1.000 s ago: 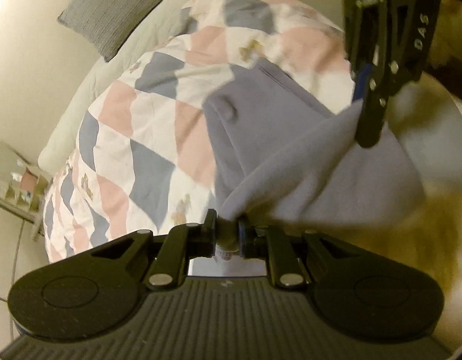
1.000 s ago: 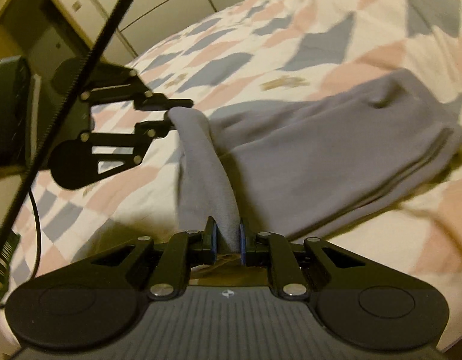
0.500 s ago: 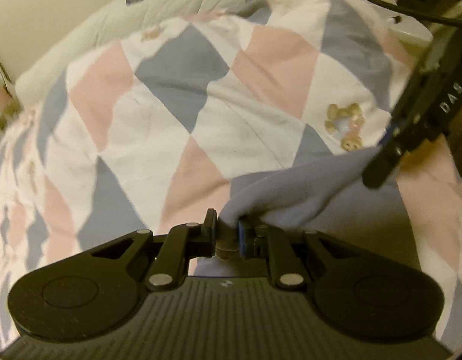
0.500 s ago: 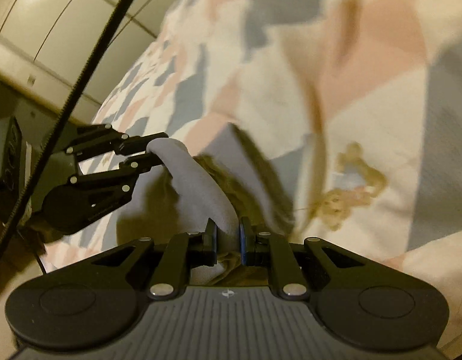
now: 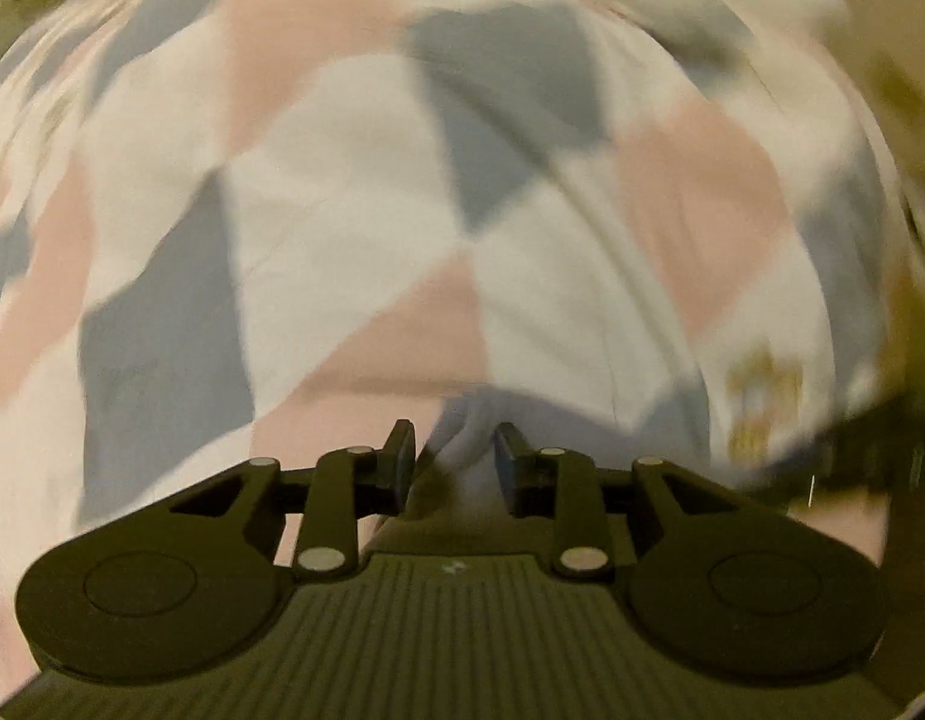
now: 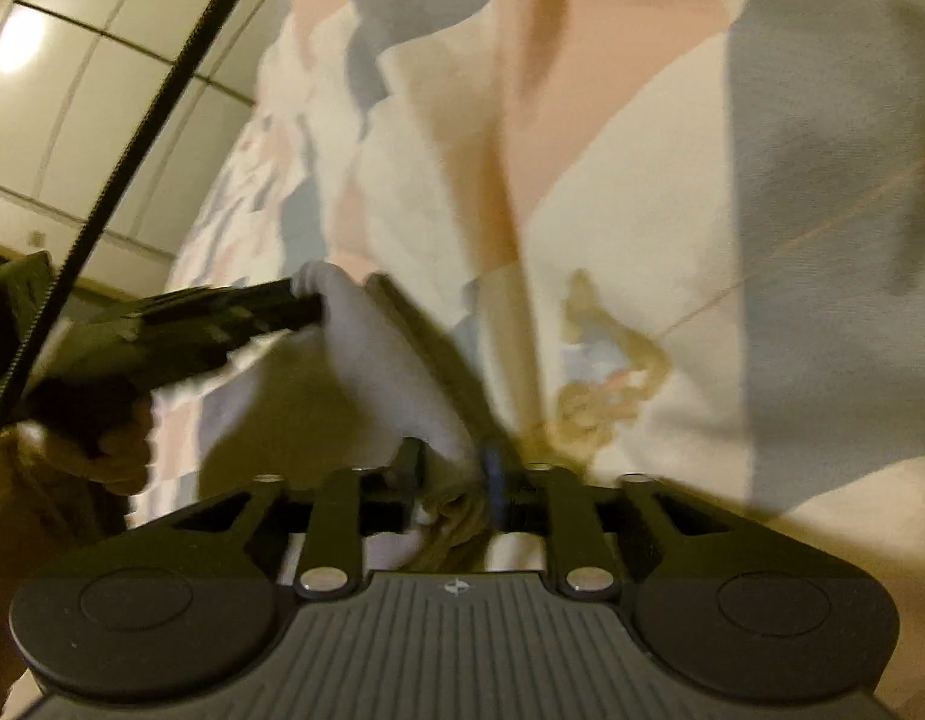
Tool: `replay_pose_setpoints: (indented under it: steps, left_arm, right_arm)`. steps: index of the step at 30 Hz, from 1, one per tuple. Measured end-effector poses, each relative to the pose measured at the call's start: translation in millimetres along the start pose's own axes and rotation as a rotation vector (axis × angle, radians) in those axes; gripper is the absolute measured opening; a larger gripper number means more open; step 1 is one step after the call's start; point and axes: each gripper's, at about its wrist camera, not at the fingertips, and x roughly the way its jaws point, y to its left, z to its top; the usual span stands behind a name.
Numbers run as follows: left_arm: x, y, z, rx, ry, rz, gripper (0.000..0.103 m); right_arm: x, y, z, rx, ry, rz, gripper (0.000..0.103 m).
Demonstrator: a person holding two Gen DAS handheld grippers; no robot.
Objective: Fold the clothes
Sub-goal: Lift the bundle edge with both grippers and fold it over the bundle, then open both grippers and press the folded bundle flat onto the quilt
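A pale lavender-grey garment (image 6: pixel 378 360) is stretched low over the patchwork quilt (image 6: pixel 642 210) between both grippers. My right gripper (image 6: pixel 453 468) is shut on one bunched edge of it. The left gripper (image 6: pixel 300 306) shows at the left of the right wrist view with the other end at its tips. In the left wrist view, my left gripper (image 5: pixel 455 450) has its jaws parted a little. A fold of the garment (image 5: pixel 468 420) sits between them, with a gap beside the left finger (image 5: pixel 405 450). Both views are motion-blurred.
The quilt (image 5: pixel 342 210) of pink, grey and white diamonds fills both views. A person's hand (image 6: pixel 120 450) holds the left gripper's handle. A black cable (image 6: pixel 162 90) crosses the upper left, in front of pale panelled doors (image 6: pixel 102 60).
Both grippers have carried the garment's edge forward and down toward the quilt. The left jaws have spread wider than half a second ago. The spread-out garment has left the views.
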Motion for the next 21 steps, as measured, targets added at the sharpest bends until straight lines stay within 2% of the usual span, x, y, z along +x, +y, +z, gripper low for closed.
replay_pose_setpoints:
  steps: [1, 2, 5, 7, 10, 12, 14, 17, 21]
  left_arm:
    - [-5.1, 2.7, -0.2, -0.042, -0.019, -0.005, 0.015]
    - [-11.4, 0.5, -3.4, -0.040, -0.036, -0.010, 0.013]
    - [-25.0, -13.0, -18.8, 0.024, -0.047, -0.030, 0.009]
    - [-25.7, -20.1, -28.7, 0.061, -0.031, -0.038, 0.009]
    - [-15.5, -24.8, -38.2, 0.084, -0.006, -0.027, 0.009]
    - [-1.4, -24.3, -37.7, 0.085, -0.008, -0.014, 0.009]
    - [17.0, -21.8, -30.1, 0.064, -0.013, -0.013, 0.009]
    - [37.2, -23.1, -21.5, 0.064, -0.019, 0.005, 0.010]
    - [35.8, -22.6, -19.1, 0.019, -0.031, 0.032, 0.011]
  right_arm:
    - [-2.9, 1.4, -1.2, -0.006, -0.009, -0.013, 0.041]
    - [-5.9, 2.8, -2.4, -0.013, -0.017, -0.026, 0.041]
    - [-21.5, 18.2, -11.4, -0.081, -0.088, -0.063, 0.040]
    - [-28.6, 31.9, -17.9, -0.164, -0.140, -0.063, 0.034]
    - [-24.2, 45.0, -29.6, -0.261, -0.135, -0.005, 0.032]
    - [-11.2, 44.8, -34.9, -0.306, -0.104, -0.052, 0.032]
    - [4.3, 35.2, -34.0, -0.305, -0.095, -0.098, 0.030]
    - [15.1, 12.2, -28.4, -0.245, -0.092, -0.114, 0.030]
    - [11.2, -1.5, -18.9, -0.151, -0.063, -0.067, 0.031]
